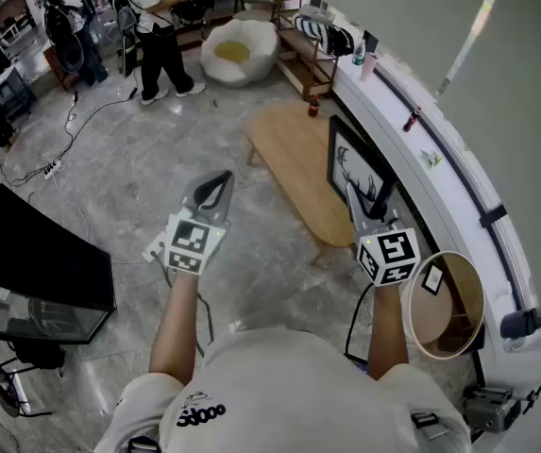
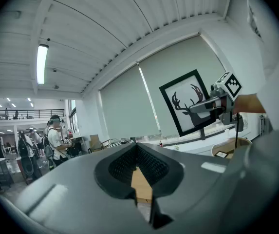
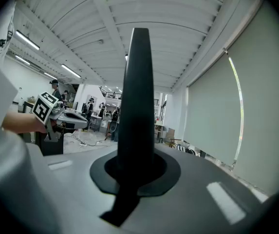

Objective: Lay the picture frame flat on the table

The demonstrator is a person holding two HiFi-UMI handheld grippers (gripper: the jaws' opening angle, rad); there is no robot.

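A black picture frame (image 1: 357,170) with a deer-antler print stands upright on the low wooden table (image 1: 294,154), near its right edge by the window ledge. My right gripper (image 1: 353,199) is shut on the frame's near edge. In the right gripper view that edge rises as a dark bar (image 3: 138,101) out of the closed jaws (image 3: 135,165). My left gripper (image 1: 221,179) hovers over the floor left of the table. Its fingertips meet and hold nothing. The left gripper view (image 2: 137,147) shows the frame (image 2: 185,101) with the right gripper (image 2: 212,104) on it.
A round wooden hoop stand (image 1: 449,305) sits right of my right hand. The curved white window ledge (image 1: 440,173) runs behind the frame. A small bottle (image 1: 313,108) stands at the table's far end. A black box (image 1: 48,258) lies left; a white pouf (image 1: 239,52) and people (image 1: 157,26) are beyond.
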